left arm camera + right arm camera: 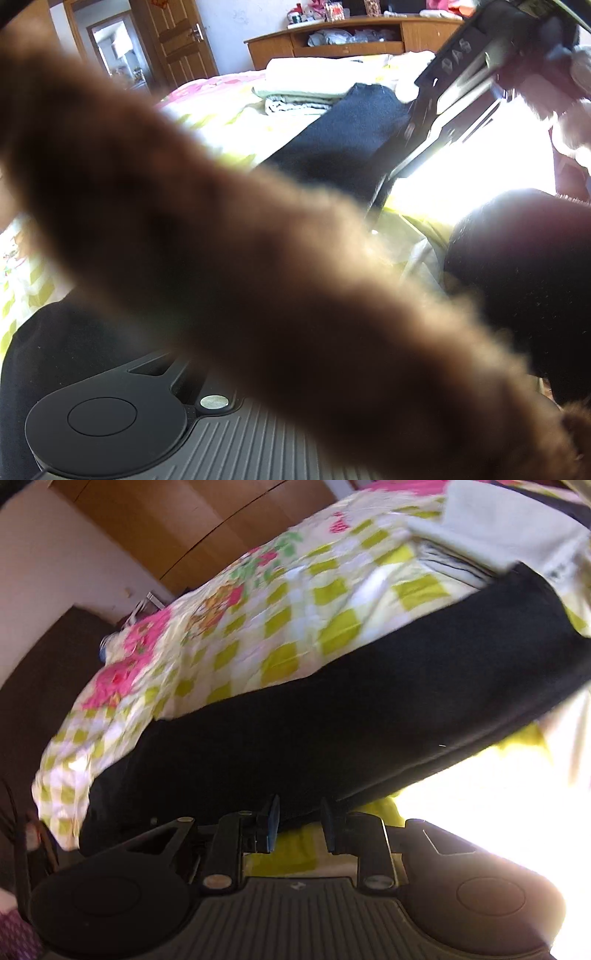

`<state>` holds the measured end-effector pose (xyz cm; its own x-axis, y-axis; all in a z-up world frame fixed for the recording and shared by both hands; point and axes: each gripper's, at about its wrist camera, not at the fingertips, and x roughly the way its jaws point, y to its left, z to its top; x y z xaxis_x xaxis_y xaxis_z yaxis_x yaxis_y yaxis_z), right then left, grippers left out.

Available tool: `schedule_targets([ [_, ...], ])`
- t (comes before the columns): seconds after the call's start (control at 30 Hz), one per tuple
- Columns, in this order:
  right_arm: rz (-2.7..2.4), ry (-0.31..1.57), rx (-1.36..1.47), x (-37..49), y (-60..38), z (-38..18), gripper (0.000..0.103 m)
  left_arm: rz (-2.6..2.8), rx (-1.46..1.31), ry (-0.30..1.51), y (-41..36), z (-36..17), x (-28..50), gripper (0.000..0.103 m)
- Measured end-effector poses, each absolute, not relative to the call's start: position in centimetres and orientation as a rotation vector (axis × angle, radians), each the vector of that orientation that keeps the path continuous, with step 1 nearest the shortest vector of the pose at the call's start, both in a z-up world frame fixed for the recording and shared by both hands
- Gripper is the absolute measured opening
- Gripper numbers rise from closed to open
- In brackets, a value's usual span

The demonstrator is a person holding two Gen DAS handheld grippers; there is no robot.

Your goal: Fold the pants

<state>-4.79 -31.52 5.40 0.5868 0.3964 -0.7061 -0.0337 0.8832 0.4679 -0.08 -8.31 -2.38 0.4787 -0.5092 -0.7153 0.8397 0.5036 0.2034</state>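
Fuzzy brown blur (pixel 258 251) hides left gripper's fingers; black pants (pixel 351 716) visible beyond.

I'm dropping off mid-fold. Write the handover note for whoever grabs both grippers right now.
Left gripper: shut; its fingertips are hidden behind a blurred brown fuzzy band across the lens, so any grip is unclear.
Right gripper: open, empty, tips by the near edge of the black pants.
Pants: stretched long across the checked bedspread.
Done: no finished fold visible.
Left: fold the pants, probably then add them to the folded stack.
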Motion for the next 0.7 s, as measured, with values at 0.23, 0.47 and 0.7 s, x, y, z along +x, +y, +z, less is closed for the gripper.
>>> schedule_targets([
  [0.23, 0.496, 0.903, -0.273, -3.6, -20.5, 4.5, 0.040, -0.862, 0.531, 0.656, -4.2, -0.2, 0.1, 0.015],
  [0.47, 0.589, 0.826, -0.552, -3.7, -16.7, 2.5, 0.040, -0.774, 0.586, 0.703, -0.8, -1.3, 0.7, 0.016],
  [0.7, 0.637, 0.807, -0.617, -3.0, -15.5, 2.5, 0.039, -0.784, 0.638, 0.691, -0.9, -1.7, 1.0, 0.016],
])
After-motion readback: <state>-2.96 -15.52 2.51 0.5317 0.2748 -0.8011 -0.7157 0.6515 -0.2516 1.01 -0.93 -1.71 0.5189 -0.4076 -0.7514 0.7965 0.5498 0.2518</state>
